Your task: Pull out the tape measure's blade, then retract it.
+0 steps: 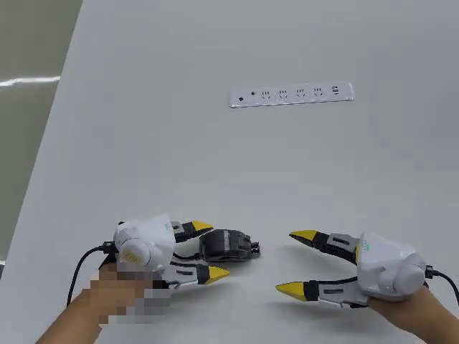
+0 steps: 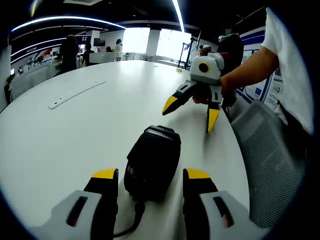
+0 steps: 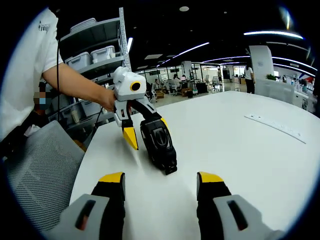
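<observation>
left tool (image 1: 216,249) gapes around the tape measure (image 1: 229,244), right tool (image 1: 288,261) wide open nearby

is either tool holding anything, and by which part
The left tool has the tape measure between its jaws, at the sides of the case's near end; whether they clamp it cannot be told. The right tool is open and holds nothing.

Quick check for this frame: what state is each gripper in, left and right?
Left gripper: open, one jaw on each side of the tape measure, not visibly clamped on it.
Right gripper: open, holding nothing, apart from the tape measure.
</observation>
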Motion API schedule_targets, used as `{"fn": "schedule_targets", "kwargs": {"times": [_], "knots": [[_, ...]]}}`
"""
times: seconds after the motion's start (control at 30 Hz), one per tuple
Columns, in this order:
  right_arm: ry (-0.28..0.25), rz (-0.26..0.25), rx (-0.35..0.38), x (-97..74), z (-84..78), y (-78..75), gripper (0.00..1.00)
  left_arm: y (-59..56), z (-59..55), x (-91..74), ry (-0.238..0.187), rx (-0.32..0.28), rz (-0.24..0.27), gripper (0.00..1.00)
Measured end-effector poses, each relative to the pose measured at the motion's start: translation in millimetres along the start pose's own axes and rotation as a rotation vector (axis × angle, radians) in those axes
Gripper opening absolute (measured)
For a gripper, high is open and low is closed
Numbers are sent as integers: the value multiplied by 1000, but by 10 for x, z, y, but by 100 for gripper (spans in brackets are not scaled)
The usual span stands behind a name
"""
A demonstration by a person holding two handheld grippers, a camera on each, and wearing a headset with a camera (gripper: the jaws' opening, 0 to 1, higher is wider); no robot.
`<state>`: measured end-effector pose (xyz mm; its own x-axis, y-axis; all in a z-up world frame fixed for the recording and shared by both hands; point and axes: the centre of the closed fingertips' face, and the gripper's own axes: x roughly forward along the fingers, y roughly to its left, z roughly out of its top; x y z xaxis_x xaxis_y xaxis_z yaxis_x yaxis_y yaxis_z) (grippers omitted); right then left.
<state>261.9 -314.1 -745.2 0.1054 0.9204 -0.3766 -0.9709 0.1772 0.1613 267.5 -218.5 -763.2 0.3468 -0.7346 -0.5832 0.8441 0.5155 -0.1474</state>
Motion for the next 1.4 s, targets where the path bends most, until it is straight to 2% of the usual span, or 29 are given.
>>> {"fn": "schedule_targets", "kwargs": {"times": [0.6,1.17,1.4], "knots": [[2,24,2,98,18,-14,57,0,53,70,2,17,-24,37],[0,32,6,157,22,-40,55,9,44,80,-6,52,-24,34],[-1,40,-2,191,12,-49,54,7,51,74,-13,85,-26,33]]}}
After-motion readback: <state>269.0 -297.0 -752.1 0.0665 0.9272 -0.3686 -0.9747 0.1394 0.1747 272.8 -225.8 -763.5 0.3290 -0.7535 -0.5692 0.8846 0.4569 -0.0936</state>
